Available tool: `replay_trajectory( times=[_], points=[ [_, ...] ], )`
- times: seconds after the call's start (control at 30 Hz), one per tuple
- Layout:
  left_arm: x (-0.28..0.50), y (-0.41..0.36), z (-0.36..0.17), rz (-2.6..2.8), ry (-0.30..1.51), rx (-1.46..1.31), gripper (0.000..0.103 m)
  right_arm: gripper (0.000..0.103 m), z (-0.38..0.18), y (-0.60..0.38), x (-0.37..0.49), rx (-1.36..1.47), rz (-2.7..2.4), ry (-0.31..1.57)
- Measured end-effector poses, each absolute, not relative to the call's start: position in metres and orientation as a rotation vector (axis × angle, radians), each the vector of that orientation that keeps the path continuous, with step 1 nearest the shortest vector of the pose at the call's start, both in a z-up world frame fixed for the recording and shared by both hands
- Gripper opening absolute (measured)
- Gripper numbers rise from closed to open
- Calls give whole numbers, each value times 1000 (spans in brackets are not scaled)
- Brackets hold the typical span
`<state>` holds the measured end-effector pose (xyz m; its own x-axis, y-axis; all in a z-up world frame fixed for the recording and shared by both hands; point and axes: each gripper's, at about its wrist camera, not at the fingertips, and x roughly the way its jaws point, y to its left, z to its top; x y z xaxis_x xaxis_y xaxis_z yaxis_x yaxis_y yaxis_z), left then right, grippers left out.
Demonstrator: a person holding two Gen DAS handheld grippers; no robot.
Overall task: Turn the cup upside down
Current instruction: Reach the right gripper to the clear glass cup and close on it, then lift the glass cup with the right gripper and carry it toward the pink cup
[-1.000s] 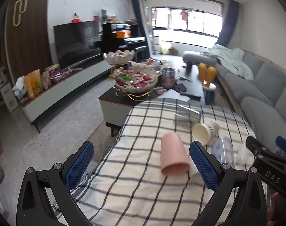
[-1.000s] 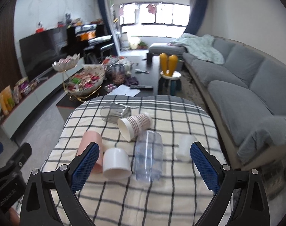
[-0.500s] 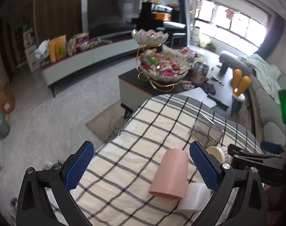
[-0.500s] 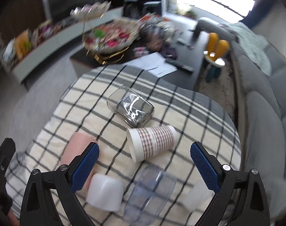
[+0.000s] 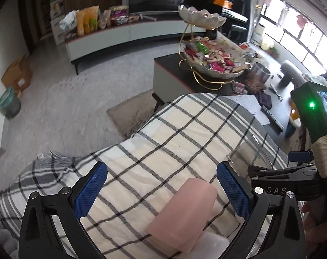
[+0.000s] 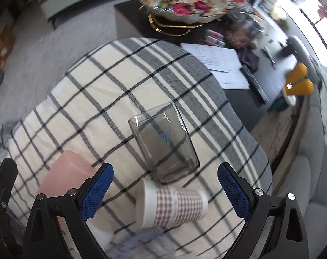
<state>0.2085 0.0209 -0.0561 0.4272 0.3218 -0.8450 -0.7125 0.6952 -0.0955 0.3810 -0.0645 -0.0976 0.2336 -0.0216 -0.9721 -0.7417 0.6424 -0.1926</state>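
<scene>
Several cups lie on their sides on a checked cloth [image 6: 111,90]. A pink cup [image 5: 183,213] lies between my open left gripper's [image 5: 162,191] fingers, low in the left wrist view; it also shows in the right wrist view [image 6: 64,177]. A smoky square glass [image 6: 163,144] lies ahead of my open right gripper [image 6: 165,192]. A red-checked paper cup [image 6: 174,205] lies between the right fingers. A clear plastic cup [image 6: 142,246] lies at the bottom, blurred. The right gripper shows in the left wrist view [image 5: 280,170].
A white cup [image 5: 211,248] lies under the pink cup's near end. Beyond the cloth stands a dark coffee table [image 5: 174,75] with a gold-framed snack bowl [image 5: 211,58], papers [image 6: 219,62] and a remote. A grey sofa [image 6: 310,172] is on the right.
Both grippers have moved forward and tilted down over the table. The pink cup sits closer between the left fingers; the paper cup has come between the right fingers and the glass nearer.
</scene>
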Motion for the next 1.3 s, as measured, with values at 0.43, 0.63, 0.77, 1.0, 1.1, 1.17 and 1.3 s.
replay_trajectory(
  times=[0.43,0.63,0.77,1.0,1.1,1.17,1.3],
  points=[
    [240,18,-68,699,942,-545,103,97,-132,-37,405,-963,689,1336],
    [248,20,-76,701,959,-555,103,83,-152,-36,412,-950,727,1382],
    [250,21,-80,700,968,-552,103,72,-157,-38,415,-931,717,1378],
    [245,24,-77,679,962,-562,103,70,-150,-43,411,-856,696,1358],
    [240,27,-70,674,941,-564,103,69,-141,-44,410,-832,665,1338],
    [236,28,-64,669,931,-559,103,69,-131,-45,407,-810,647,1316],
    [224,34,-50,657,911,-552,103,69,-105,-48,396,-759,613,1272]
  ],
)
